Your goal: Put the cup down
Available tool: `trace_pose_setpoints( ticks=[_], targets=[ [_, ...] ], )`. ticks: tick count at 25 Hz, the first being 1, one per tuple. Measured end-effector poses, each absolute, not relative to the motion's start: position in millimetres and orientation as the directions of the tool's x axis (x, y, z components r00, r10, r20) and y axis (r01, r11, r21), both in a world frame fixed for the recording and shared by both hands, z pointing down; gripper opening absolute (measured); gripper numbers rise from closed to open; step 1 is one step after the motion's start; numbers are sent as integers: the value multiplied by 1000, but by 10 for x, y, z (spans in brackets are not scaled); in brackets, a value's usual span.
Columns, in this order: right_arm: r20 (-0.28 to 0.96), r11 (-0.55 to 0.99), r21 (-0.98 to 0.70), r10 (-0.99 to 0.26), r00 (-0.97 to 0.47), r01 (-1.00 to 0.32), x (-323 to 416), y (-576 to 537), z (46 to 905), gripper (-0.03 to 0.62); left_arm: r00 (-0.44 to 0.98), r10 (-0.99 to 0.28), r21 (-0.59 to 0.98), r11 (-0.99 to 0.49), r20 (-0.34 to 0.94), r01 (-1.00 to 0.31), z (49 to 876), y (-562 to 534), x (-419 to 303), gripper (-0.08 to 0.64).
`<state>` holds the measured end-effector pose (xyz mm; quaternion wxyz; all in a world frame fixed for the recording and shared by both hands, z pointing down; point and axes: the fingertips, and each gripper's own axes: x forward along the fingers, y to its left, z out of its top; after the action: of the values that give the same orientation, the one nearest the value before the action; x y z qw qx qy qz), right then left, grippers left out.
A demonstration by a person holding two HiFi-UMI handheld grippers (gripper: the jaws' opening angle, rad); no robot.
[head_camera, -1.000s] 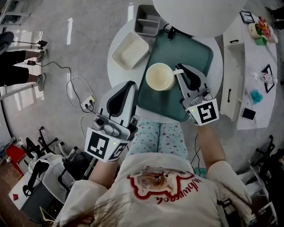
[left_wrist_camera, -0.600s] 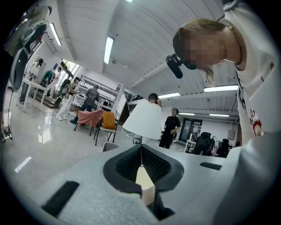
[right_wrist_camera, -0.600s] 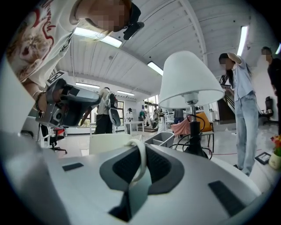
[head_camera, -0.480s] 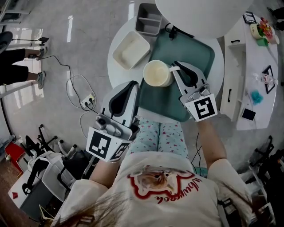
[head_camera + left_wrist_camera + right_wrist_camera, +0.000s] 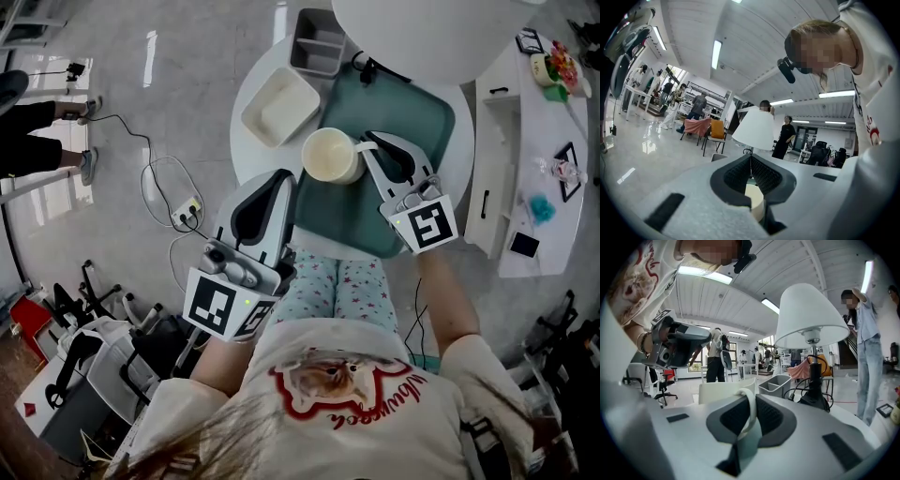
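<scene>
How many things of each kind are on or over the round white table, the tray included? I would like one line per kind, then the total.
cup, held by its handle in the right gripper: 1
green tray: 1
white rectangular dish: 1
grey divided box: 1
lamp: 1
Total: 5

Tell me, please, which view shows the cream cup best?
The head view: it shows the whole cup from above, rim and inside, over the green tray's left edge. The right gripper view shows only its handle clamped between the right gripper's fingers. The left gripper view shows just a cream sliver below its shut fingers.
</scene>
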<state>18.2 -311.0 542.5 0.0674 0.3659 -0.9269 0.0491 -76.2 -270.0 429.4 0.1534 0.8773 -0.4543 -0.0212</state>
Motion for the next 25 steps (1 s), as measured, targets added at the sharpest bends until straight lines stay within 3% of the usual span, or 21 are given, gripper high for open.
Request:
trace_pose_setpoints(
  ticks=[17, 25],
  targets=[
    [288, 791, 106, -605, -743, -603, 216, -2913, 5608, 48, 591, -800, 282, -547, 100, -788, 4251, -2750, -747, 17],
    [317, 792, 52, -591, -742, -608, 271, -2837, 5681, 48, 598, -795, 288, -552, 100, -782, 4232, -2784, -736, 17]
  ],
)
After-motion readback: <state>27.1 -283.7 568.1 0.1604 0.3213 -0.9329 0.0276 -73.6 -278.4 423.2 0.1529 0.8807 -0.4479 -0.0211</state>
